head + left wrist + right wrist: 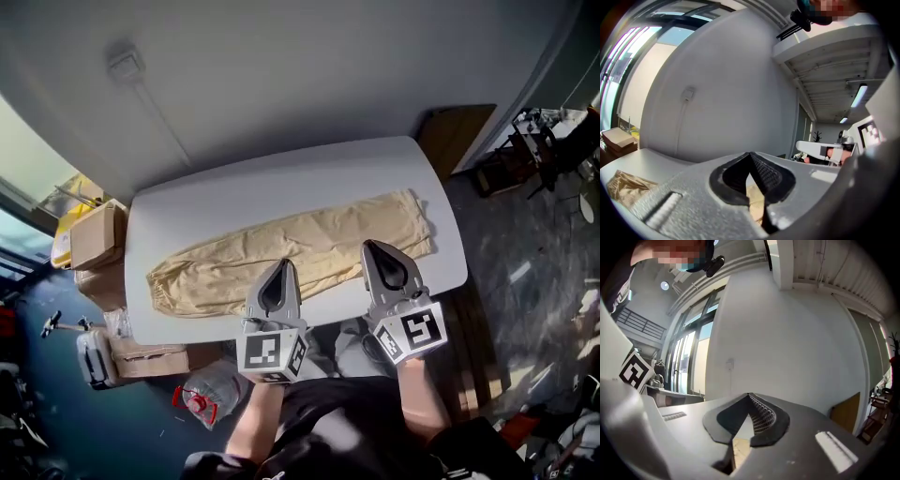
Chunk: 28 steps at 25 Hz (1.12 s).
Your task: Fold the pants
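Pants (309, 246) lie unfolded mid-frame on the counter (281, 183); left gripper (281, 263) and right gripper (371, 247) hover, jaws together, holding nothing; likely next: spread jaws, pinch the lower edge.

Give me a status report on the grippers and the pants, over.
Left gripper shut, empty. Right gripper shut, empty. Pants flat across the table, both grippers over their near edge. Nothing else on the tabletop.
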Tool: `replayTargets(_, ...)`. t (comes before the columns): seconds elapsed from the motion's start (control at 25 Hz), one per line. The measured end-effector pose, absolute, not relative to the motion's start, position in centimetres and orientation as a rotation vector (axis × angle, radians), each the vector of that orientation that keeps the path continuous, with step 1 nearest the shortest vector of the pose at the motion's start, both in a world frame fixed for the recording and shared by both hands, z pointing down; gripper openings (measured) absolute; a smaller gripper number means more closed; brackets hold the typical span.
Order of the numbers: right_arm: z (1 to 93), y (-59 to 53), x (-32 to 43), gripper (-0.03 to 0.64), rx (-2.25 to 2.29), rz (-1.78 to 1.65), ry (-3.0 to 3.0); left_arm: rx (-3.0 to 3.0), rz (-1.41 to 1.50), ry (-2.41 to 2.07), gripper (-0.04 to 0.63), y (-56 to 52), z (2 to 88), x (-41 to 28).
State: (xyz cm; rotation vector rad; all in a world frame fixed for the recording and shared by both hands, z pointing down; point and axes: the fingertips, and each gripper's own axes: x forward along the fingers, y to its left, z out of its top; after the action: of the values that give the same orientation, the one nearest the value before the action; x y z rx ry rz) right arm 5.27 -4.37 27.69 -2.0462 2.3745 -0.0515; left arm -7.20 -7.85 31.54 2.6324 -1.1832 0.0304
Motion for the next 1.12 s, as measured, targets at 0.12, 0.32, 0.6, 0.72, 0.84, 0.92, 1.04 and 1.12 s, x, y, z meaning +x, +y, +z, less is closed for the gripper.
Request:
replayTargets(0.12,28.9,-3.1,9.9,0.003,-2.168,-0.079,2.286,2.672,0.060,-1.084,0.005,-8.0,32.4,-3.2)
replayTargets(0.32,30.8,-1.5,16.4,0.003,-2.327,-0.145,2.197,2.717,0.080,-0.912,0.003,-8.1,33.6,3.6)
replayTargets(0.6,34.1,1.0,22.5,0.115,-2.425,-0.289,2.129,2.738,0.188,-0.772,0.005,-6.7,36.4,10.3)
replayTargets(0.72,36.0,1.2,24.4,0.146,-2.500,-0.346,2.106,2.750,0.262,-0.757,0.005,-6.5,38.2,12.6)
replayTargets(0.84,38.6,1.1,25.8,0.175,-2.536,-0.451,2.086,2.748,0.322,-0.752,0.005,-6.7,39.9,14.5)
replayTargets(0.92,40.3,0.9,26.9,0.195,-2.548,-0.516,2.065,2.740,0.343,-0.740,0.005,-6.9,40.9,15.7)
replayTargets(1.04,43.3,0.3,28.7,0.229,-2.563,-0.629,2.033,2.724,0.383,-0.727,0.005,-7.4,42.6,17.2)
replayTargets(1.12,45.6,-0.1,30.0,0.264,-2.574,-0.717,2.010,2.710,0.399,-0.745,0.005,-8.0,43.9,17.9)
